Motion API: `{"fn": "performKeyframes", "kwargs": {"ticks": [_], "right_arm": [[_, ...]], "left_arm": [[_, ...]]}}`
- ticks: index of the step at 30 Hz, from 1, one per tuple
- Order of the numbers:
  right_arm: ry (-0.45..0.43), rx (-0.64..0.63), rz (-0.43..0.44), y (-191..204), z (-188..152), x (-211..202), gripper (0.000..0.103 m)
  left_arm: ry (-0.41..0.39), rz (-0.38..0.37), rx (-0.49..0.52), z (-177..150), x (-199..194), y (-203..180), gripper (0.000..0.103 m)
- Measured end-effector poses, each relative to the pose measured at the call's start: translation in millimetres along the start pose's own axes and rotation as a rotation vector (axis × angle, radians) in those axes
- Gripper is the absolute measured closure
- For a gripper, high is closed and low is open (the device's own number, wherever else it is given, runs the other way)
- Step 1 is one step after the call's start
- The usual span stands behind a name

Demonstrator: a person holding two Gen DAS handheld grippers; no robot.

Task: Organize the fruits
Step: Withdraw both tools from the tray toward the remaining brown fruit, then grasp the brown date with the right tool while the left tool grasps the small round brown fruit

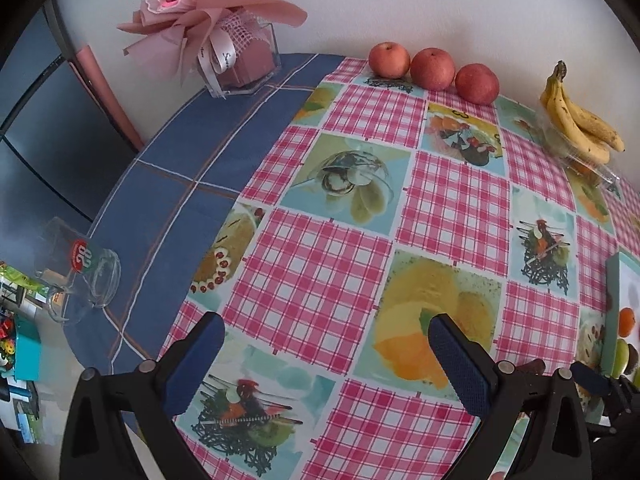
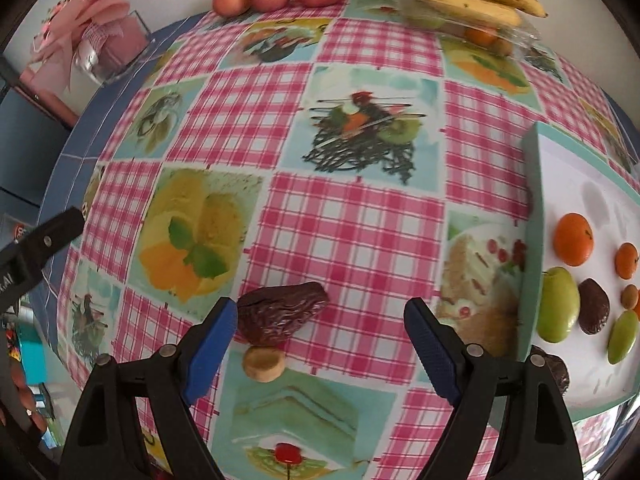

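Observation:
My right gripper [image 2: 320, 316] is open and empty above the checked tablecloth. A dark wrinkled date [image 2: 280, 314] lies just inside its left finger, with a small tan round piece [image 2: 264, 362] below it. A white tray with a teal rim [image 2: 534, 240] on the right holds tangerines [image 2: 573, 239], green fruits [image 2: 558, 306] and a dark fruit [image 2: 594, 306]. My left gripper [image 1: 324, 332] is open and empty over the cloth; the tray's rim [image 1: 612, 312] shows at its right. Three red apples [image 1: 432, 69] and bananas [image 1: 580, 120] sit at the far edge.
The bananas rest on a clear plastic box [image 2: 480, 28] holding small fruits. A pink bouquet in a clear vase [image 1: 240, 60] stands at the back left. A glass mug [image 1: 80, 272] lies on the blue cloth near the left table edge.

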State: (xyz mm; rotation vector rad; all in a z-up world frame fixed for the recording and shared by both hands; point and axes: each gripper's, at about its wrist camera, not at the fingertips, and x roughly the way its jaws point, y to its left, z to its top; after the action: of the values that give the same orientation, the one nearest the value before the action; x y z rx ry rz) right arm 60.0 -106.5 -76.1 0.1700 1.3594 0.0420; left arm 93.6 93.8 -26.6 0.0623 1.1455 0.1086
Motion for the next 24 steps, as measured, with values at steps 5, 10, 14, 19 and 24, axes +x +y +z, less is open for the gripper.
{"fn": "performKeyframes", "kwargs": {"ticks": [5, 10, 14, 19, 24], "right_arm": [[0.023, -0.027, 0.005, 8.9, 0.3, 10.6, 0.017], [0.03, -0.047, 0.005, 15.8, 2.9, 18.4, 0.017], [0.027, -0.08, 0.002, 25.6, 5.6, 22.8, 0.024], [0.031, -0.113, -0.001, 35.6, 7.3, 28.6, 0.038], [0.025, -0.113, -0.003, 36.5, 8.8, 29.7, 0.045]], "left_arm": [[0.015, -0.004, -0.016, -1.1, 3.7, 4.9, 0.0], [0.008, -0.008, -0.002, -0.7, 2.3, 2.8, 0.0], [0.009, -0.012, 0.01, -1.1, 2.0, -0.5, 0.0], [0.011, -0.016, 0.01, -0.7, 2.5, -0.5, 0.0], [0.013, -0.017, 0.017, -1.0, 3.0, -1.9, 0.0]]}}
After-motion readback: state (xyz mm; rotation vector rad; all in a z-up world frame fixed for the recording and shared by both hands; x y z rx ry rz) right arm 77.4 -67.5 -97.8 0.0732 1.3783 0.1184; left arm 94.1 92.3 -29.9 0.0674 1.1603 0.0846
